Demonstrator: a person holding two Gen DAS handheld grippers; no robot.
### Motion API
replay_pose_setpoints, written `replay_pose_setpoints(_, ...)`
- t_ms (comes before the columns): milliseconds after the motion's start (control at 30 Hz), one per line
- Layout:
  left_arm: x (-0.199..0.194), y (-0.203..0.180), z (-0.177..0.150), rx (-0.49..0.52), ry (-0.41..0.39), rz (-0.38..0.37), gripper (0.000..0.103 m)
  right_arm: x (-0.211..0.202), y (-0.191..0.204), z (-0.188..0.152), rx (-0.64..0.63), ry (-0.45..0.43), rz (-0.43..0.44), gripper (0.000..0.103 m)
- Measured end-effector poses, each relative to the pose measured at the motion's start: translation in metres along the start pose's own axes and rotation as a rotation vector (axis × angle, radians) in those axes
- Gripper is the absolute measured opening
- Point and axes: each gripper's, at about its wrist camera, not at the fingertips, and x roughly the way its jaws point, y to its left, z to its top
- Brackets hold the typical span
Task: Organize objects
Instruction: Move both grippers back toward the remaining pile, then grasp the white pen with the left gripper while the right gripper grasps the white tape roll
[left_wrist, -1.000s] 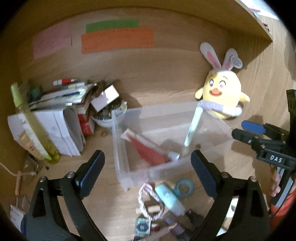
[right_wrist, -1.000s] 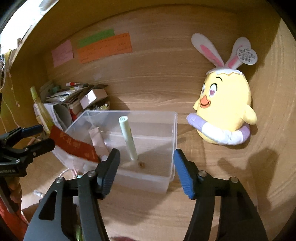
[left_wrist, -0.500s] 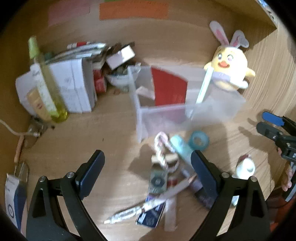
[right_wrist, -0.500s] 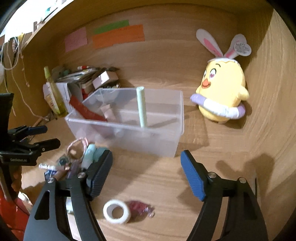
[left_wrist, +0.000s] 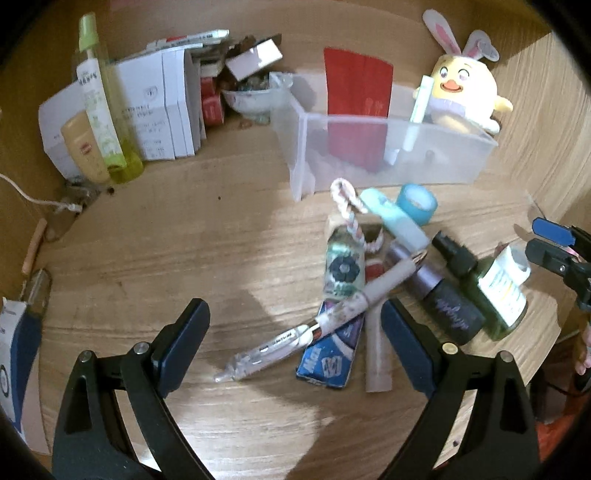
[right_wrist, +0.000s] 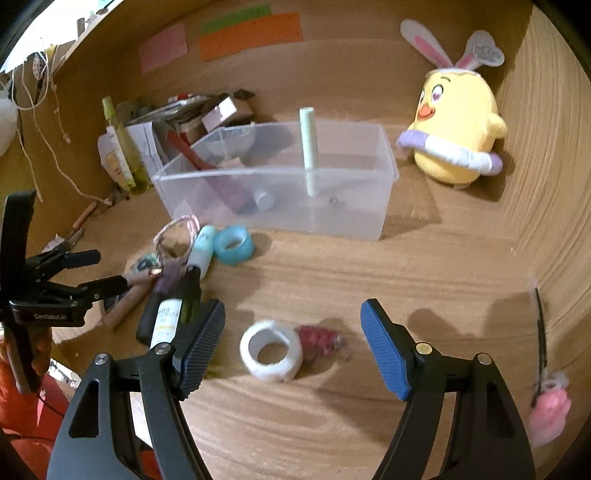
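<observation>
A clear plastic bin (right_wrist: 280, 218) (left_wrist: 436, 158) stands on the wooden desk and holds a red packet (left_wrist: 356, 110) and a pale green tube (right_wrist: 308, 147). In front of it lies a pile: a clear pen-like tube (left_wrist: 295, 338), a blue packet (left_wrist: 330, 354), a green bottle (left_wrist: 498, 291), a purple bottle (left_wrist: 443, 295), blue tape (right_wrist: 233, 244). A white tape roll (right_wrist: 271, 350) and a red wrapper (right_wrist: 319, 339) lie between my right gripper's jaws. My left gripper (left_wrist: 293, 343) is open over the pile. My right gripper (right_wrist: 293, 349) is open and empty.
A yellow plush chick (right_wrist: 456, 129) sits at the back right. White boxes (left_wrist: 147, 110), a green spray bottle (left_wrist: 99, 99) and a small bowl (left_wrist: 251, 99) crowd the back left. A pink item (right_wrist: 548, 410) lies at the right. Wooden walls enclose the back and right.
Both grippers have pulled back from the bin toward the front of the desk. The pile, white tape roll and red wrapper have come into close view. Both grippers stay open.
</observation>
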Motion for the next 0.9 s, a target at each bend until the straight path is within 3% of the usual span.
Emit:
replay_pose_setpoints(67, 0.001, 0.003, 0.000, -0.009, 0.000, -0.023, 0.094, 0.000, 0.002, -0.003, 0.003, 0.008, 0.001, 0.073)
replay_pose_setpoints(167, 0.001, 0.005, 0.001, -0.011, -0.001, -0.065, 0.084, 0.000, 0.004, -0.007, 0.006, 0.016, 0.000, 0.073)
replay_pose_setpoints(367, 0.002, 0.007, 0.004, 0.001, -0.006, -0.131, 0.057, 0.006, 0.009, -0.012, 0.013, 0.038, 0.002, 0.073)
replay_pose_setpoints(433, 0.006, 0.006, 0.003, 0.015, 0.014, -0.138, 0.041, 0.009, 0.010, -0.013, 0.014, 0.049, 0.006, 0.073)
replay_pose_setpoints(800, 0.000, 0.001, 0.005, 0.062, -0.009, -0.109, 0.019, 0.022, 0.015, -0.012, 0.028, 0.063, 0.024, 0.073)
replay_pose_setpoints(900, -0.003, 0.000, 0.005, 0.070, -0.018, -0.093, 0.010, 0.024, 0.016, -0.013, 0.023, 0.061, 0.016, 0.067)
